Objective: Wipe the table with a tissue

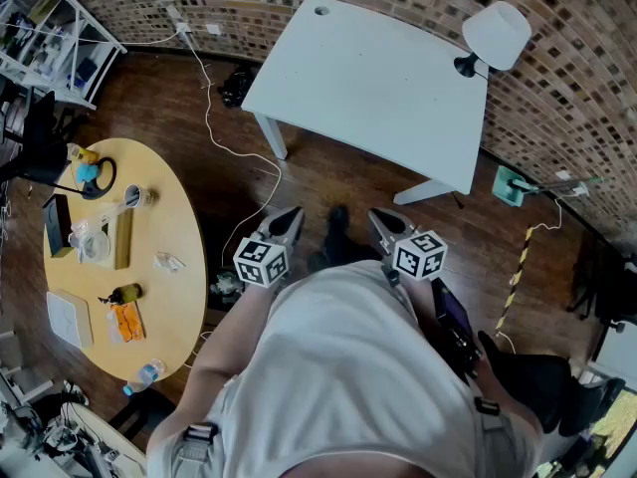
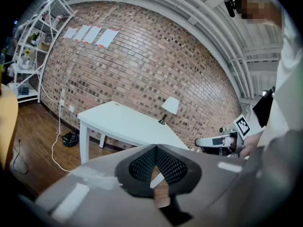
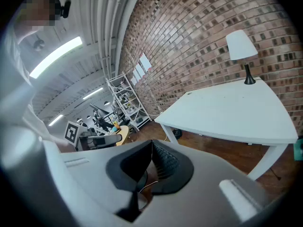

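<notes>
The white table (image 1: 368, 78) stands ahead of me against the brick wall, its top bare, with a white lamp (image 1: 495, 36) on its far right corner. I cannot make out a tissue on it. My left gripper (image 1: 288, 219) and right gripper (image 1: 379, 223) are held side by side close to the person's body, over the wooden floor and short of the table. In the left gripper view the left gripper (image 2: 155, 146) has its pads together with nothing between them. The right gripper (image 3: 151, 142) also shows its pads meeting at the tip, empty.
A round wooden table (image 1: 174, 217) at the left carries a bottle, a white flat pack (image 1: 70, 319) and several small items. A white cable (image 1: 212, 118) trails over the floor by the white table's left leg. A metal shelf (image 1: 50, 28) stands far left, a teal box (image 1: 511, 185) right.
</notes>
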The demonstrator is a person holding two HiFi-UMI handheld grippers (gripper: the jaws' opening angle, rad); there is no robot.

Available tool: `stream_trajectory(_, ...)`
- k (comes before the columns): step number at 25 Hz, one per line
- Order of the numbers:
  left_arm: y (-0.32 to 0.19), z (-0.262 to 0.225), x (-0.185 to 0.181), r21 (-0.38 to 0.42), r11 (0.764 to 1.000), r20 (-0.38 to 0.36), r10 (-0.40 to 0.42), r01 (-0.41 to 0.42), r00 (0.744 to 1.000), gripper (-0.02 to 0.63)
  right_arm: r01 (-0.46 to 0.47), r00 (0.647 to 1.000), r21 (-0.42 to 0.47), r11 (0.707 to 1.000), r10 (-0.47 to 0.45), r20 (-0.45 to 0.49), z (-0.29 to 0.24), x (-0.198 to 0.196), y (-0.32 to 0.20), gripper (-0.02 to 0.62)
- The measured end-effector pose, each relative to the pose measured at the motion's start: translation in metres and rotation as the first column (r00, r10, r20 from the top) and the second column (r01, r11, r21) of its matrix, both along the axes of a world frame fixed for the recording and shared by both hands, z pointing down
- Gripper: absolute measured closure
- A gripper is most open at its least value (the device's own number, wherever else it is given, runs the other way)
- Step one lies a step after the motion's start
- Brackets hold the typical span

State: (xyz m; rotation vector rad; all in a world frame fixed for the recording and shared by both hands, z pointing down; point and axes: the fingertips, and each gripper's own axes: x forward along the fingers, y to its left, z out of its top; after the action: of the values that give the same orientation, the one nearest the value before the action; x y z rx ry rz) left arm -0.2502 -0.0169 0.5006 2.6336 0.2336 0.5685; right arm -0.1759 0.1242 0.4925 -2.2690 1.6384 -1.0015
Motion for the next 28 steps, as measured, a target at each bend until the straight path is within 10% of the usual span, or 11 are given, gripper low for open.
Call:
stream_trajectory(18, -0.069, -0.003, 0.141, 0.078, 0.996, 0.055, -0.048, 0.044, 0.997, 0.601, 0.165, 0.984, 0.035, 0.986, -0.163, -0.067, 0.006, 0.143, -0.104, 0.586)
stream_trajectory(28, -0.162, 0.008, 0.088, 0.135, 0.939, 0.125, -0.332, 0.315, 0.935, 0.601, 0.408, 0.913, 0.048, 0.912, -0.407, -0.032, 0.017, 0.138, -0.198, 0.586)
